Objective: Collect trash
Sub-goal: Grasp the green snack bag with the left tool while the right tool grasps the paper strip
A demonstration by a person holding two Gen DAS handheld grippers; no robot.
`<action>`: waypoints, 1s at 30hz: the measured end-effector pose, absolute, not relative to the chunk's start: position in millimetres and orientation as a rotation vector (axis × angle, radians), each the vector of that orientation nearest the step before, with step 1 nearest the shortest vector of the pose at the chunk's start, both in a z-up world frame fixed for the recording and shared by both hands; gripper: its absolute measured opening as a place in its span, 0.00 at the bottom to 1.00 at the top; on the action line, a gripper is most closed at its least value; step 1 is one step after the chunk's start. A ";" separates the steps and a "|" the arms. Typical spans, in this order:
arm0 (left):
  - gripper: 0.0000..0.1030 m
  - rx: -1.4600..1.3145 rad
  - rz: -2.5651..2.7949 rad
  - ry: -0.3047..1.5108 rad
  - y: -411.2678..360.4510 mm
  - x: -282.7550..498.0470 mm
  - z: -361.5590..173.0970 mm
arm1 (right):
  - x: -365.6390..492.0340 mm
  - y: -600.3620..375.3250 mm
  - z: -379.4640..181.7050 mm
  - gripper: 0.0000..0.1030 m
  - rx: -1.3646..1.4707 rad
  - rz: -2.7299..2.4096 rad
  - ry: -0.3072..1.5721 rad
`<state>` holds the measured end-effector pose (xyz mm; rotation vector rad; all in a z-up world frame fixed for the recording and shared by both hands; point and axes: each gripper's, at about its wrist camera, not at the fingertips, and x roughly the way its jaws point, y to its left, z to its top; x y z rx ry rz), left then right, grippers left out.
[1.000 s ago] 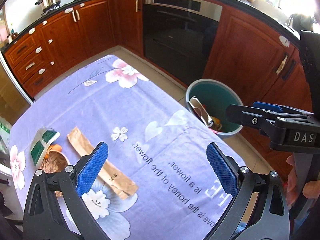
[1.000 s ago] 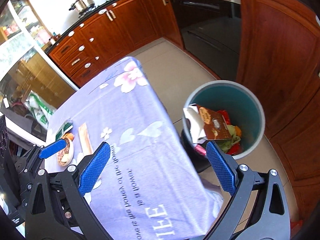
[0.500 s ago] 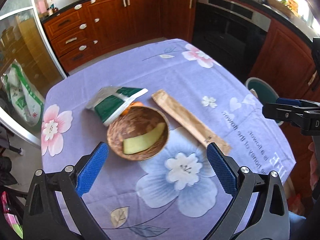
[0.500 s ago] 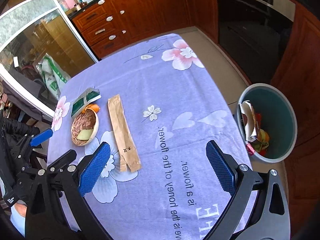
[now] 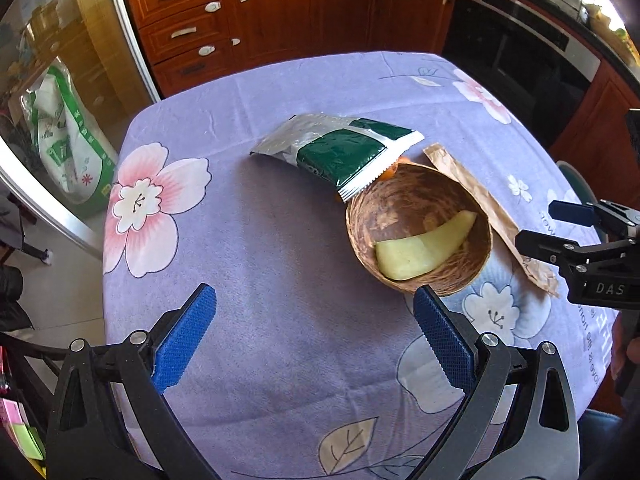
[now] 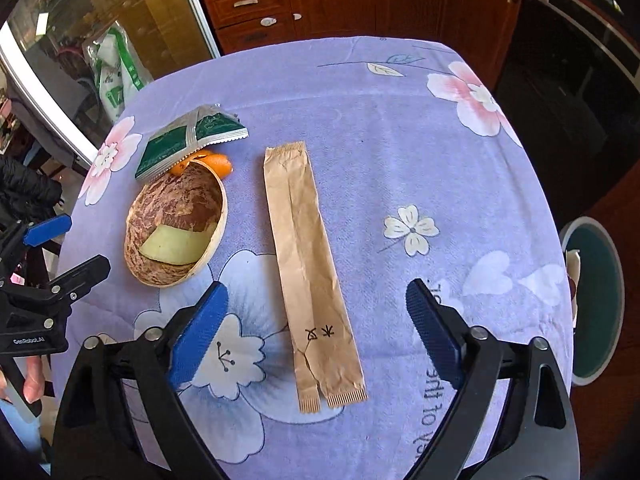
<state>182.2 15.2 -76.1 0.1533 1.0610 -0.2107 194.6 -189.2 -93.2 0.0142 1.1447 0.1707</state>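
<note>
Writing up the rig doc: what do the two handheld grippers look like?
Both alike: black plastic frames with silver screws, blue ribbed pads on the fingers. Left gripper shows white "GenRobot.AI" lettering in the right wrist view; right gripper shows "DAS" in the left wrist view. No cables visible.

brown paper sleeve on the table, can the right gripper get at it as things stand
Probably yes. The right gripper hangs over the brown paper sleeve with its jaws wide and empty, having just narrowed slightly. The sleeve lies flat and uncovered beside the wooden bowl, apart from it; a flat sleeve may be hard to pinch.
</note>
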 end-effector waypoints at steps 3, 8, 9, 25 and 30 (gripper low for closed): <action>0.96 0.153 -0.208 1.072 20.1 190.9 -81.4 | 201.3 -189.1 -102.0 0.75 0.021 0.170 1.168; 0.96 0.105 -0.199 1.063 28.9 213.6 -79.1 | 209.4 -184.5 -106.8 0.70 -0.007 0.180 1.173; 0.96 0.100 -0.203 1.059 28.5 217.8 -77.9 | 210.1 -182.9 -108.3 0.67 -0.013 0.184 1.176; 0.96 0.099 -0.278 1.064 -2.3 253.7 -78.4 | 213.0 -179.6 -105.2 0.05 -0.080 0.236 1.163; 0.82 0.094 -0.286 1.057 -4.8 259.3 -78.9 | 220.4 -191.3 -99.1 0.05 -0.025 0.220 1.157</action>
